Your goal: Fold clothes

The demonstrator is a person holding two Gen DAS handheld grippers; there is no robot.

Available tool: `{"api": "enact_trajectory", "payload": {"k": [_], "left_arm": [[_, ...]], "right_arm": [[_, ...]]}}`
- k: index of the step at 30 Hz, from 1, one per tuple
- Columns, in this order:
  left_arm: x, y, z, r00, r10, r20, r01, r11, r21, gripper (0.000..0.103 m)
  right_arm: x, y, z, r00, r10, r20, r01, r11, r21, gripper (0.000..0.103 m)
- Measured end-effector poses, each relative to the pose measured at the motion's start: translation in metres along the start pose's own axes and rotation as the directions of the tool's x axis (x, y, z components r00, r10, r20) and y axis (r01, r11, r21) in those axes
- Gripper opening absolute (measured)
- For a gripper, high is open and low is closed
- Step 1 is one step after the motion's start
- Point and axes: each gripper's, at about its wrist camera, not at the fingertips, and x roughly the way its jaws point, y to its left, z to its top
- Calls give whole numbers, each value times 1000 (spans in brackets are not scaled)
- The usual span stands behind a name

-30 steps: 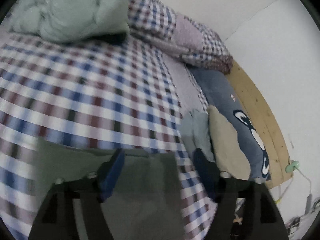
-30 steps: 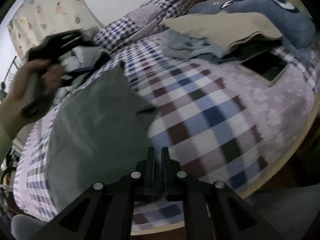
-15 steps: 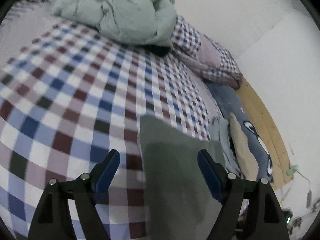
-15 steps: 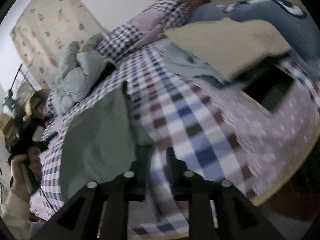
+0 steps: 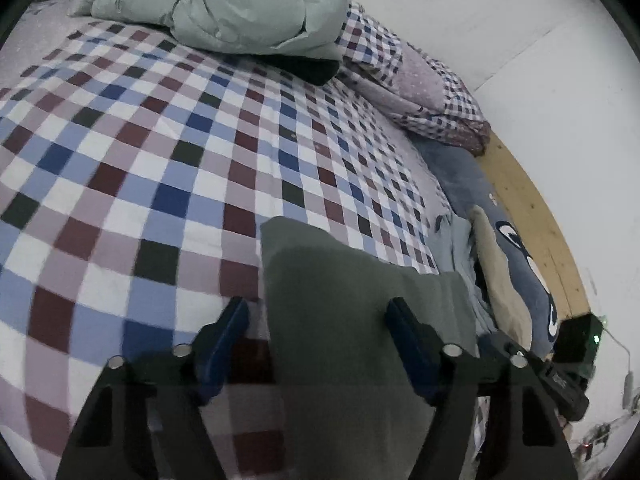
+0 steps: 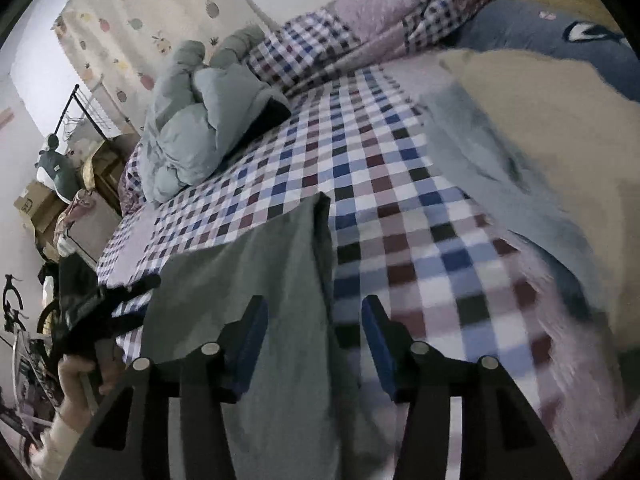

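Since a second ago the right gripper [image 6: 314, 330] has let go: its jaws were pinched together and are now opening, straddling the right edge of the grey-green garment [image 6: 256, 280] without pressing on it. Over on the left wrist view, the left gripper [image 5: 316, 326] has dropped closer to the bed and its jaws are closing, still apart, with the garment's left edge [image 5: 340, 300] between them. That garment lies flat on the checked bedsheet [image 5: 140, 152], folded at least once I think, though motion blur makes the layers hard to read. So one piece is mid-fold, and further folds look left. At about 2 o'clock sit two more pieces, one light blue [image 6: 500, 184] and one beige [image 6: 560, 120], and a pale green duvet [image 5: 224, 4] sits at 12.
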Motion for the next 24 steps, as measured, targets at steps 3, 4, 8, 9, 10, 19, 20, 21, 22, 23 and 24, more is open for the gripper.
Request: {"api": "enact_trajectory", "payload": {"k": [3,4,8,9,10,19,20,21,22,23,24], "left_arm": [[6,0,4,1000,19,8,-19,1000,-19,57],[8,-1,5,1000,28,12,-27,999,-22,53],[10,-2,5,997,71,35,-71,997,-1,40],[10,-1,4,996,75,42,-76,997,2,37],[10,-1,3,996,80,49,-80,997,5,34],[12,-4,0,984,142,111,-145,989,26,31],[12,-3,1,985,137,106,-139,990,18,32],[10,-3,1,985,137,103,-139,990,12,36],[6,-4,2,984,139,110,-140,990,7,36],[-1,-7,3,980,140,138,-143,990,13,36],[-9,-11,3,976,141,167,-146,989,18,36]], "right_arm": [[32,2,18,999,28,-29,-28,999,-22,52],[42,3,23,999,32,-40,-33,999,-37,51],[75,12,36,997,20,-76,-27,995,-92,37],[82,13,39,996,17,-82,-26,994,-105,33],[88,14,41,996,17,-87,-27,993,-115,23],[112,11,51,991,-132,-3,129,974,-188,0],[112,13,51,984,-180,18,180,964,-197,0],[113,12,52,977,-212,28,214,957,-194,0],[113,11,53,969,-245,37,248,950,-190,1],[111,11,54,964,-261,47,265,947,-183,1],[107,11,55,965,-254,57,260,950,-172,2]]}}
